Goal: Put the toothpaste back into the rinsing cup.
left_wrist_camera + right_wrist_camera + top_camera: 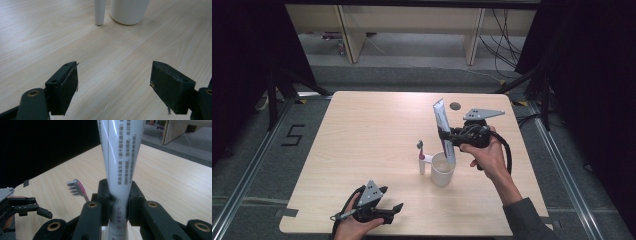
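My right gripper (447,134) is shut on a white toothpaste tube (443,126), held nearly upright with its lower end inside or just above the white mug (442,169). The right gripper view has the tube (120,165) pinched between both pads (105,195). A toothbrush (421,157) with a white handle and pink-striped head stands just left of the mug; its head (76,188) rises left of the jaws. My left gripper (395,209) rests open near the table's front edge, its jaws wide apart with nothing between them. The mug's base (128,11) and the toothbrush handle (99,12) lie ahead of that gripper.
The light wooden table (362,135) has a small round grommet hole (455,106) near its far edge. Wooden furniture legs and cables stand on the floor beyond. Dark curtains flank both sides.
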`<state>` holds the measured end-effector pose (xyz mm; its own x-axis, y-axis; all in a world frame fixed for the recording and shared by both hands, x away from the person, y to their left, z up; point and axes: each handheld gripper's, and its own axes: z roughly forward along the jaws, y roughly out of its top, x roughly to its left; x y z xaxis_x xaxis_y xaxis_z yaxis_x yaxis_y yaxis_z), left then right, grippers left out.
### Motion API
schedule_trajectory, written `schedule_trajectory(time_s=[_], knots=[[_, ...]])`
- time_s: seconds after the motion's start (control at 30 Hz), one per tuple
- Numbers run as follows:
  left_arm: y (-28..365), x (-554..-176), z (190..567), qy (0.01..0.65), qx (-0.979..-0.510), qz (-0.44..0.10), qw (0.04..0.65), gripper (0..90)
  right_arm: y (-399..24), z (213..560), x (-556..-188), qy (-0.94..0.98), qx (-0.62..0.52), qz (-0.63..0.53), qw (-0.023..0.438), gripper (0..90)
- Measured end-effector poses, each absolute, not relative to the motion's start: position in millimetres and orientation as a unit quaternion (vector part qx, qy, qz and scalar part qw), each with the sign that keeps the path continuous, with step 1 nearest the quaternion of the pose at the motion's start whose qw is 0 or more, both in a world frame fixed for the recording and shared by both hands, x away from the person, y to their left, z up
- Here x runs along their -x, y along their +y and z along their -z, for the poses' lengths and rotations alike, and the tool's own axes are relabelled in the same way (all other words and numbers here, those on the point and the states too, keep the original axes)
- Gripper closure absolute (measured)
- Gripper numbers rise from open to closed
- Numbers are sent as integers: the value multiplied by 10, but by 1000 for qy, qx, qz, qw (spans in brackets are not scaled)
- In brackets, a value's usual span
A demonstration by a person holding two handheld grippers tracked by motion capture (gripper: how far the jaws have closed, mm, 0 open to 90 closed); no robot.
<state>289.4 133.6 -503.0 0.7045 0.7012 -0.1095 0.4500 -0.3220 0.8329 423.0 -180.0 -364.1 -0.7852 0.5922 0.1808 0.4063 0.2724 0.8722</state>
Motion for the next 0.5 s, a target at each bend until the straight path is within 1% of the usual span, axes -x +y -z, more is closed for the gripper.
schedule_trajectory(time_s=[0.07, 0.13, 0.17, 0.2, 0.23, 0.33, 0.37, 0.43, 0.5], knots=[[1337, -2893, 5029, 358, -802, -136, 458, 218, -1772, 3678, -4216, 790, -320, -517, 84, 766], [1336, -2895, 5031, 359, -802, -137, 458, 218, -1760, 3713, -4229, 793, -307, -519, 90, 766], [1335, -2895, 5031, 359, -802, -136, 457, 218, -1742, 3732, -4215, 788, -313, -523, 82, 765], [1335, -2891, 5030, 358, -803, -137, 456, 218, -1747, 3748, -4233, 791, -306, -522, 95, 765], [1338, -2891, 5030, 356, -804, -136, 456, 218, -1735, 3765, -4223, 787, -314, -524, 82, 765], [1335, -2894, 5029, 359, -802, -137, 457, 218, -1728, 3818, -4227, 784, -314, -530, 82, 765], [1335, -2895, 5031, 358, -803, -136, 457, 218, -1734, 3834, -4231, 784, -308, -531, 89, 765], [1337, -2890, 5032, 357, -805, -136, 455, 218, -1732, 3868, -4222, 784, -315, -529, 78, 765], [1335, -2893, 5030, 357, -803, -136, 457, 218, -1735, 3896, -4216, 785, -315, -527, 83, 765]])
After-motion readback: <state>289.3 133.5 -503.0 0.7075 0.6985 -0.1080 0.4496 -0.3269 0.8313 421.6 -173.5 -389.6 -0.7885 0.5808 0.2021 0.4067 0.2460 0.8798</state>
